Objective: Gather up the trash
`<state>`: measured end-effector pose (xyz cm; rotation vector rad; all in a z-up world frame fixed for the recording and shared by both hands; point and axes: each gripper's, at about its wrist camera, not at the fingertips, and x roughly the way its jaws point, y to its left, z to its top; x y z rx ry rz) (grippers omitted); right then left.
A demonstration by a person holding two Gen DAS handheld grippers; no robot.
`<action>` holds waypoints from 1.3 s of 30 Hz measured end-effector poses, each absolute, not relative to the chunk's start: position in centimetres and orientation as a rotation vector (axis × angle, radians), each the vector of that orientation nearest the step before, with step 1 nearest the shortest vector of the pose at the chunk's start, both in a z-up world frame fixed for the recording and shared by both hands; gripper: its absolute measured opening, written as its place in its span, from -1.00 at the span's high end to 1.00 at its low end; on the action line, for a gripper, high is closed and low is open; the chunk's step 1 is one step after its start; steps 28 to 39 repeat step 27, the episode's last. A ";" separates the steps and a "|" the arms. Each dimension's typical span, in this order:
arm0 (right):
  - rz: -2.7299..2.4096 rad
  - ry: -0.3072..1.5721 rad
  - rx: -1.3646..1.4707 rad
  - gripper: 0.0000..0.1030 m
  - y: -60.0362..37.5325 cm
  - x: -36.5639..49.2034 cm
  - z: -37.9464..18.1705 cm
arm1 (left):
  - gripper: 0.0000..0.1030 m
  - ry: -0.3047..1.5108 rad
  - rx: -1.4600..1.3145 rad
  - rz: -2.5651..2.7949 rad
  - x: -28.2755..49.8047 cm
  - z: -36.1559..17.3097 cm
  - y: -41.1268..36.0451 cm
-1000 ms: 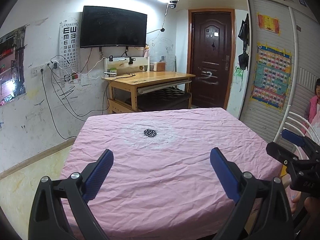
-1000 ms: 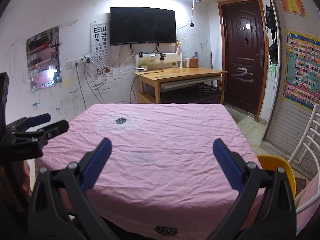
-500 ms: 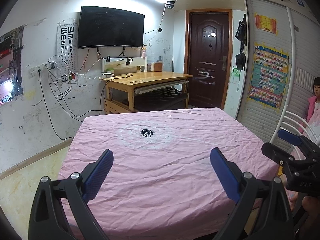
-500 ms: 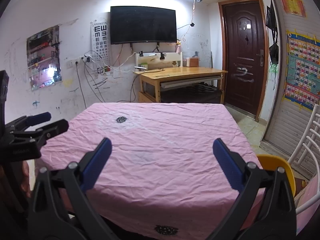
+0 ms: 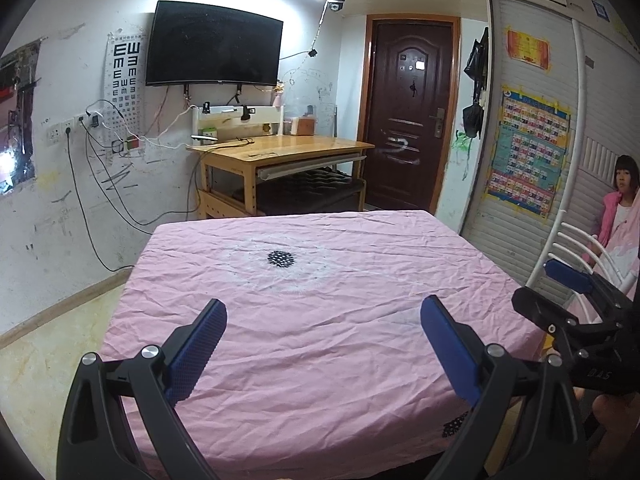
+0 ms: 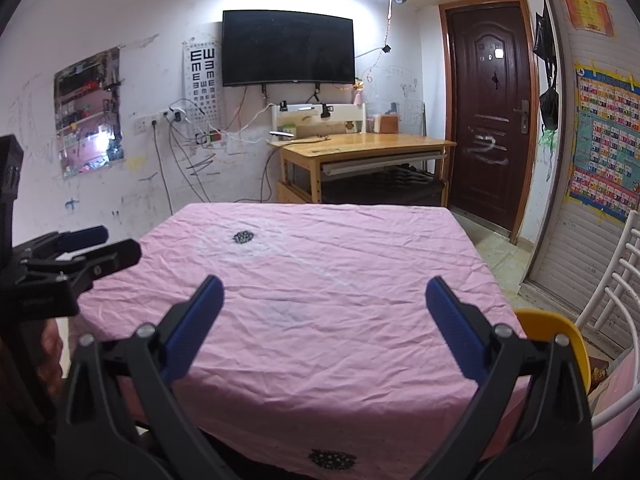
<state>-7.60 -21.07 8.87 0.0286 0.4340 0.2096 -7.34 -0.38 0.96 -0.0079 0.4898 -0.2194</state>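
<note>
Two hand-held grippers hover side by side above the near edge of a table draped in a wrinkled pink cloth (image 5: 320, 344). The left gripper (image 5: 323, 344) has its blue-padded fingers spread wide with nothing between them; the right gripper (image 6: 325, 324) is spread just as wide and equally empty. Each shows in the other's camera: the right one at the far right of the left view (image 5: 568, 300), the left one at the far left of the right view (image 6: 76, 256).

No trash can be made out on the cloth. Its only marks are dark round printed patterns: one toward the far left of the top (image 6: 243, 237) inside a pale ring, and one on the front overhang (image 6: 331, 459).

To the right, just off the table's corner, stands a yellow chair (image 6: 560, 332) with a white chair (image 6: 616, 276) beside it. A child in a pink jacket (image 5: 618, 208) stands behind the white chair, near the shuttered wardrobe.

Beyond the far edge of the table a strip of floor separates it from a wooden desk (image 5: 280, 152) set against the wall. Above the desk hangs a dark television (image 5: 214, 46), with an eye chart (image 5: 126, 76) and trailing cables to its left. A dark brown door (image 6: 490, 112) stands shut to the right of the desk.
</note>
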 end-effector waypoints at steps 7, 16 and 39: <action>0.213 0.436 0.027 -0.89 -21.3 -7.6 8.8 | -0.80 0.457 0.060 -0.118 -7.7 1.0 -0.8; 0.215 0.438 0.026 -0.89 -21.4 -7.5 8.6 | -0.80 0.440 0.060 -0.144 -8.1 1.3 -0.8; 0.214 0.440 0.021 -0.89 -21.5 -7.5 8.4 | -0.80 0.476 0.021 -0.171 -7.1 0.9 -0.4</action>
